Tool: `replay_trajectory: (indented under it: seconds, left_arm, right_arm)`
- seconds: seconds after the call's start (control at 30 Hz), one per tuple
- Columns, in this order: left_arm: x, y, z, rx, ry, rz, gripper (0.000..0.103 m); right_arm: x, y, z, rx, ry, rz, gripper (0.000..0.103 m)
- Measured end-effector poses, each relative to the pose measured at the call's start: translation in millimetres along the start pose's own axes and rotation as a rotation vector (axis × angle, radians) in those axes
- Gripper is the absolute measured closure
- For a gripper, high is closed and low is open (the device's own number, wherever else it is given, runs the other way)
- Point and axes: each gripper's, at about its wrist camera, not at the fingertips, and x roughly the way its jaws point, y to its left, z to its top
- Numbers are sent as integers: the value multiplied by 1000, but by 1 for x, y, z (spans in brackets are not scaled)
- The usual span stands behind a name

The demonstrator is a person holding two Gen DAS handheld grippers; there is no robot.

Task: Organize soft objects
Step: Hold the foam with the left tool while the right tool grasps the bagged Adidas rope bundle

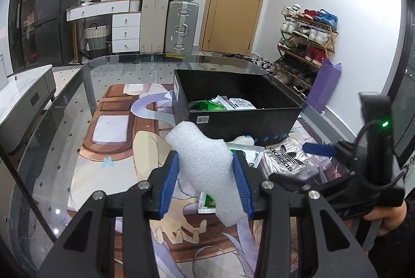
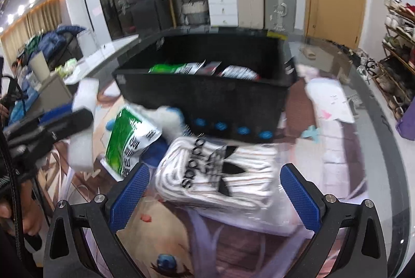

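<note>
Left tongs (image 1: 206, 174) are pinching the foam (image 1: 205, 164), blue pads pressed into both sides, and it's up off the desk (image 1: 64, 148), in front of the box (image 1: 241, 120). The foam bends over at the top and hangs out below the pads, so I judge it floppy: hold the squeeze steady, not harder, or it'll fold and slip.

Box is open, black, with a green pack (image 1: 207, 105) and a white pack (image 1: 240, 103) already lying in it. There's bare floor at the far side, so I'd carry the foam up over the near wall, well clear of the rim, and let go only once the dangling end is inside.

Right tongs (image 2: 215, 187) are spread wide and holding nothing, hovering just over the socks (image 2: 218, 169), the bagged white bundle with the black trefoil, lying on the desk just in front of the box. Beside it to the left lies a green bag (image 2: 129, 138), its far end by a white plush (image 2: 168, 117) that rests at the box's near wall. The right view is blurred, so I'd settle before closing; that bag film looks slick, so take the bundle across its middle.
</note>
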Motion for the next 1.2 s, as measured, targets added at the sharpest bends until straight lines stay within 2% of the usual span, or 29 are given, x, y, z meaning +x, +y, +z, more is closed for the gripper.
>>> replay_trajectory:
  seconds: [0.1,0.2,0.4,0.57,0.67,0.7,0.9,1.03,1.2]
  left_arm:
    - [-1,2,1,-4,0,1,62]
    - [-2,4,0,-11,-4,-3,62]
    - [-3,3,0,-8,-4,-7,62]
    - [-3,4,1,-12,-4,-5,62]
    - [-3,2,1,-9,-3,-5,62]
    - [-3,2,1,-8,-2,-5,62]
    - [-4,-2,1,-3,-2,-8,62]
    - [-4,-4,2,4,-3,-3,62]
    - [-6,-5,4,3,-10,0,62]
  right_arm:
    - [11,-2,0,0,47,-27,1]
    - [13,-8,2,18,50,-32,1]
    - [8,-25,2,102,32,34,1]
    - [7,-30,-1,107,13,62,1]
    - [4,-26,-4,90,4,63,7]
    - [2,-25,-4,82,-6,68,12]
    - [-5,-20,-8,49,-38,41,22]
    - [-11,-15,-11,31,-63,46,24]
    - [-24,-9,-9,-1,-103,43,37]
